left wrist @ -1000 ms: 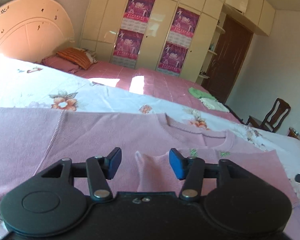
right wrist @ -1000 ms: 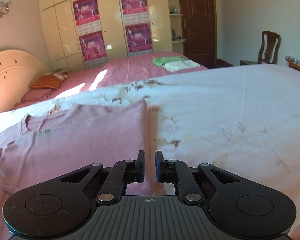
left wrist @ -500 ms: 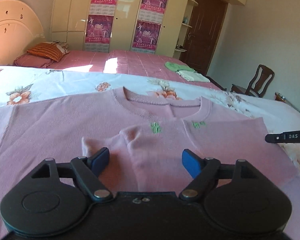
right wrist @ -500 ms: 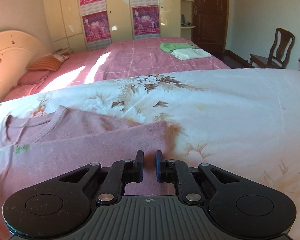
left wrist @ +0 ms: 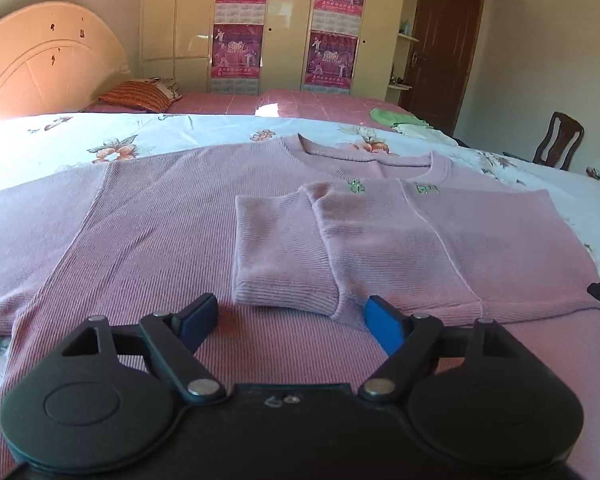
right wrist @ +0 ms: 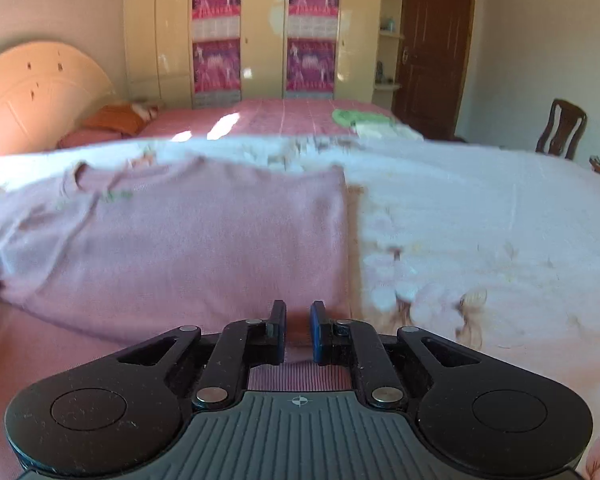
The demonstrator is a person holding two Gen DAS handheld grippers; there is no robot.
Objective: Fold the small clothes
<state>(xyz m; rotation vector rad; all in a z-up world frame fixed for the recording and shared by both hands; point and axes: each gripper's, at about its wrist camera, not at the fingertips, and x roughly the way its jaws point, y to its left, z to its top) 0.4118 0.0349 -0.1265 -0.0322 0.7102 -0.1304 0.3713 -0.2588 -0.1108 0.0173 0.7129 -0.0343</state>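
I am holding the left gripper (left wrist: 288, 318) low over the sweater (left wrist: 140, 220), jaws spread wide and gripping nothing. A second ago the folded sleeve (left wrist: 280, 252) was sitting bunched between those fingers; now it is lying flat just beyond them, cuff toward me, so that drop looks finished. The view has also been levelling out and pulling back a little, showing the whole right panel (left wrist: 440, 240) folded over the body, its far edge under the collar (left wrist: 372, 156).

The right gripper (right wrist: 298, 326) is sitting near the panel's near right corner with its jaws nearly together, only a narrow gap between them. It has been like this through the last second while swinging left across the quilt (right wrist: 480, 220). Pink cloth is showing in the gap, but the view is blurred and I cannot tell whether it is pinching anything.

The sweater is lying across the quilt, its left half still spread out flat. I am judging the right-side fold done, and the left sleeve (left wrist: 40, 208) next.
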